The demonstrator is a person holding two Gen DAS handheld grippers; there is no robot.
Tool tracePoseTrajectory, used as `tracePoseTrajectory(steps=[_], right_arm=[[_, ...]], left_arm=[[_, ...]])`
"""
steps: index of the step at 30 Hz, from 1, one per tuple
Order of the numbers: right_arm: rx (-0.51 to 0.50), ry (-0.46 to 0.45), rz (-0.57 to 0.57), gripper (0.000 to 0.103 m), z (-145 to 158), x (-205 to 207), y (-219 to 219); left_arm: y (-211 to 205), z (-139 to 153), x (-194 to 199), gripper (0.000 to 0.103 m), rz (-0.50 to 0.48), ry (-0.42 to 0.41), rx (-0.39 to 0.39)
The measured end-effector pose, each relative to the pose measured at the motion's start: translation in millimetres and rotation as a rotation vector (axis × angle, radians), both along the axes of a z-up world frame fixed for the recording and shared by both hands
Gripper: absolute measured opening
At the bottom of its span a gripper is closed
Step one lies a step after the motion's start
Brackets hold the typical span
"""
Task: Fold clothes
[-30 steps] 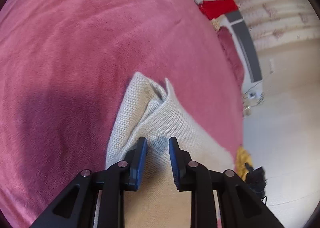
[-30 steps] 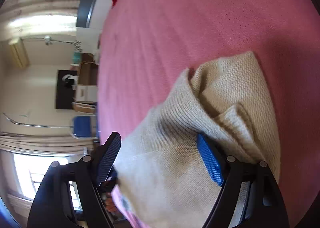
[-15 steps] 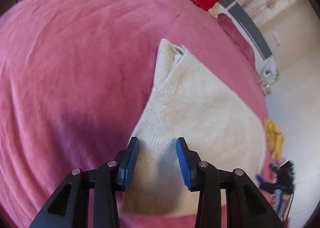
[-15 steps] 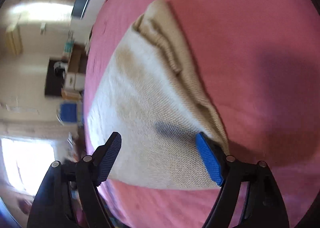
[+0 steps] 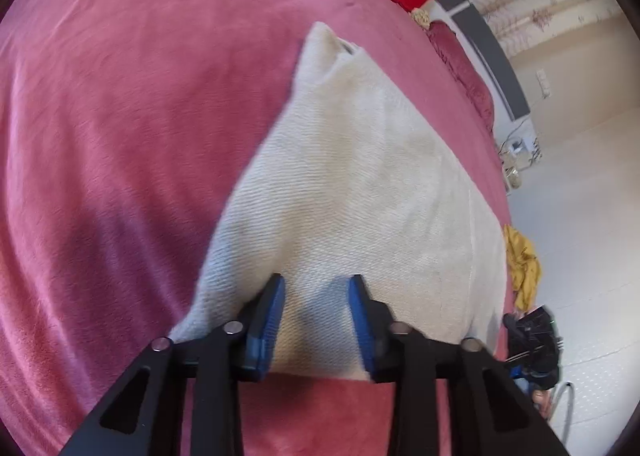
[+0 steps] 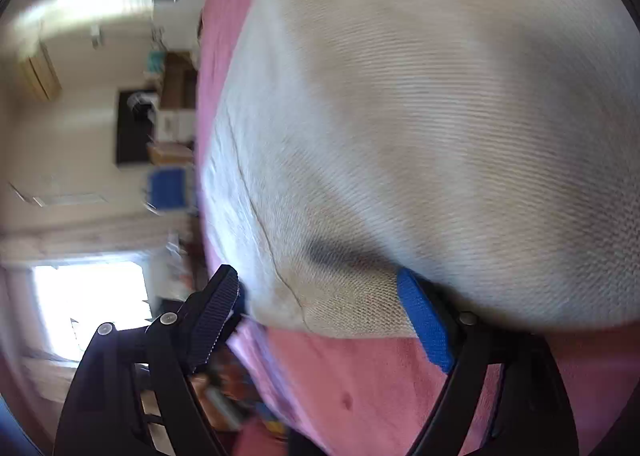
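Cream knit sweater (image 5: 360, 191) lying flat on pink fleece blanket (image 5: 120, 135), folded into a tapering panel with tip at 12 o'clock, near hem at 6. Left gripper (image 5: 316, 296) spread, straddling hem, nothing pinched. Right gripper (image 6: 320, 304) spread wide over other hem corner, blurred, clamping nothing. Fits either a fold just laid or another fold about to be taken. For any grab: bite all layers at hem, both corners level, lift evenly
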State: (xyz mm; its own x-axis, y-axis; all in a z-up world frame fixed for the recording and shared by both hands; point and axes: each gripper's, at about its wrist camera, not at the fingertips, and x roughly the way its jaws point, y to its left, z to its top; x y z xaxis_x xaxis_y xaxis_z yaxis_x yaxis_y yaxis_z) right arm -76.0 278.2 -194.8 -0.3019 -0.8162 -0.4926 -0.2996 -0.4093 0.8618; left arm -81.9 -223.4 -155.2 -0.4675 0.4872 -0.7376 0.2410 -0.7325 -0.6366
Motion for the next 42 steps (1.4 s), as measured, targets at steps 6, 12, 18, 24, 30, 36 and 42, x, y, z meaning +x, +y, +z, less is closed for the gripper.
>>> tracePoseTrajectory(steps=[6,12,18,24,30,36,42], right_arm=[[-0.081,0.058,-0.006,0.094,21.9,17.6,5.2],[-0.101,0.108,0.105,0.094,33.7,3.5,-84.4],[-0.098,0.002,0.07,0.07,-14.2,13.4,-80.7],[0.053,0.132,0.14,0.091,45.4,-0.7,-72.9],[0.437,0.281,0.14,0.091,106.1,-67.5,-61.3],[0.796,0.167,0.234,0.091,77.8,-112.8,-62.8],[0.852,0.229,0.305,0.091,88.9,-98.6,-56.9]], left_arm=[[12.6,23.6,2.6,0.04,-0.001,0.051,0.056],[102.3,34.3,-21.9,0.041,-0.181,0.083,0.065],[136.8,4.5,-12.3,0.036,-0.31,0.045,-0.046],[108.3,30.1,-62.9,0.041,-0.224,0.083,-0.051],[79.9,55.8,-113.5,0.042,-0.137,0.12,-0.056],[49.1,35.4,-159.6,0.036,-0.071,0.033,-0.119],[37.7,50.3,-156.3,0.043,-0.104,0.102,-0.161]])
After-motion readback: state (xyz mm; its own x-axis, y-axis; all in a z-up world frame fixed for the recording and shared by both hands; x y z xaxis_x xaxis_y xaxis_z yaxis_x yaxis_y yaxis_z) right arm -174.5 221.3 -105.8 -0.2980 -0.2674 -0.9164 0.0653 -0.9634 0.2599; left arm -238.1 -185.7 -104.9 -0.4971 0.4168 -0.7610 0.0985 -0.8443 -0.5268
